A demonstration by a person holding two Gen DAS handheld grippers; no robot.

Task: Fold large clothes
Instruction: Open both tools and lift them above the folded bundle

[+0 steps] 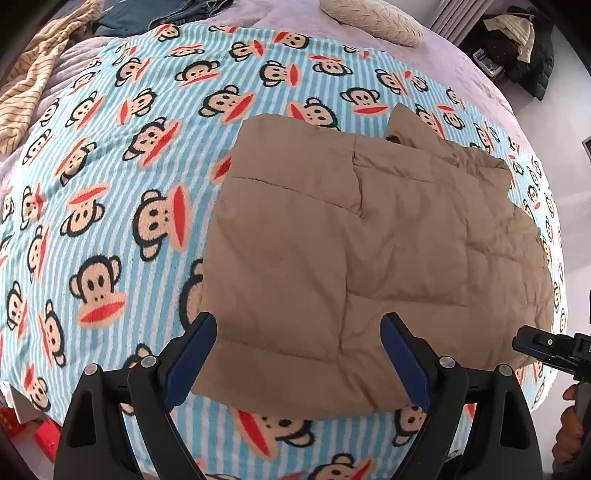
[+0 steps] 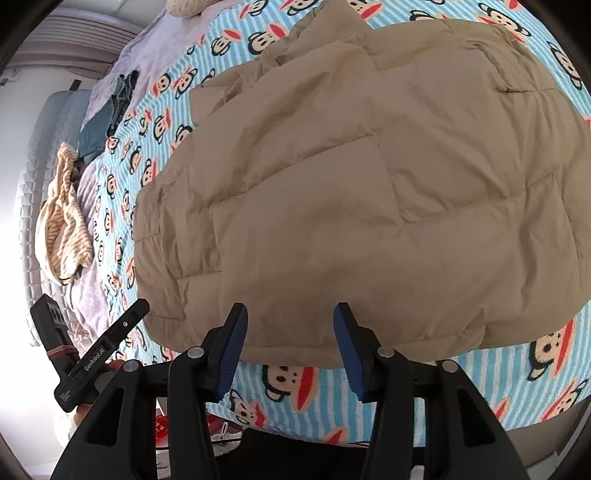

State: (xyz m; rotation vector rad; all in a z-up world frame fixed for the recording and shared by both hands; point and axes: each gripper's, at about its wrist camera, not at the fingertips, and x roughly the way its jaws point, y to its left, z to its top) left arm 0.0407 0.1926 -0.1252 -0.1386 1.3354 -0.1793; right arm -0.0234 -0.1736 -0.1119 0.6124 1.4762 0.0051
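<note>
A tan quilted puffer jacket [image 1: 369,240] lies folded into a rough rectangle on a blue striped monkey-print blanket [image 1: 110,184]. My left gripper [image 1: 299,325] hangs open over the jacket's near left corner, its blue pads wide apart and off the fabric. In the right wrist view, the same jacket [image 2: 369,184] fills the middle. My right gripper [image 2: 290,312] stands open above its near hem, and I see no fabric pinched between the pads. Each gripper also shows in the other's view: the right gripper [image 1: 535,343] at the jacket's right edge, the left gripper [image 2: 110,343] at its left corner.
The blanket [image 2: 517,387] covers a bed. A yellow striped garment [image 1: 29,85] and dark blue clothes [image 1: 147,14] lie at the far left, a cream pillow [image 1: 373,18] at the far edge. Dark clothing [image 1: 524,55] is piled beyond the bed. A hand [image 1: 569,424] holds the right gripper.
</note>
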